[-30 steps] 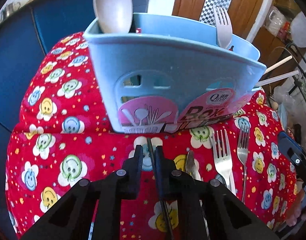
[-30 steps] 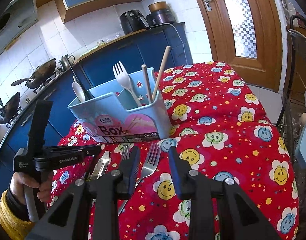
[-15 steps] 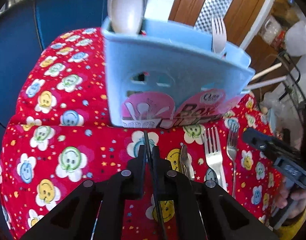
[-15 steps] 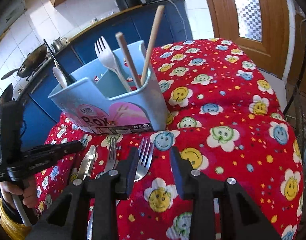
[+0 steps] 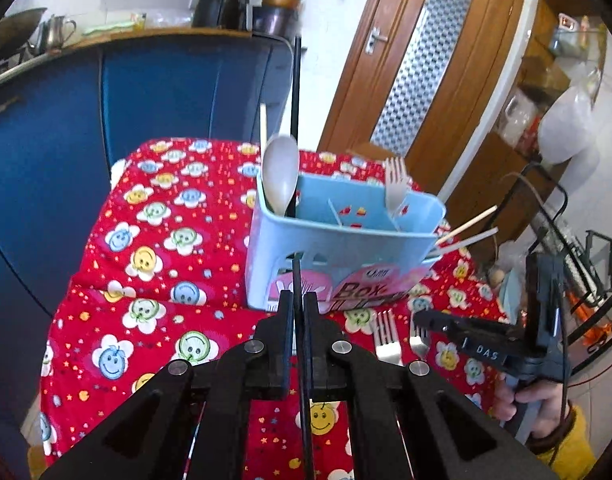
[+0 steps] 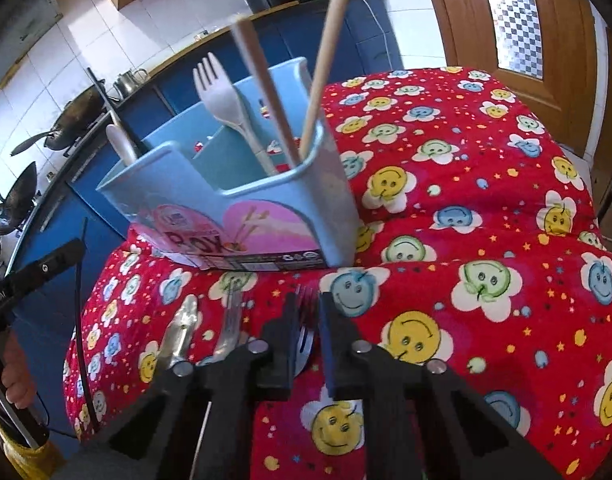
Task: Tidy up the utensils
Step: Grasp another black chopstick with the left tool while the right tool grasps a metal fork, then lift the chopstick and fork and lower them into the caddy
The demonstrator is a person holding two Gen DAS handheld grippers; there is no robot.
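Bright daylight, strong fisheye warp, dark corners.

Both grippers, the left gripper (image 5: 299, 308) and the right gripper (image 6: 309, 312), are built of matte black plastic with silver screws; white lettering is printed on each. A yellow sleeve (image 5: 574, 440) is worn.

Blue caddy (image 5: 346, 248) upright on red cloth; metal forks (image 5: 386, 340), knife (image 6: 182, 328) lying before it.

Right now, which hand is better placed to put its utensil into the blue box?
Left. The left claw grips the black chopstick, apparently clear of the cloth, aimed at the box. The right claw has just closed on a fork lying on the cloth.
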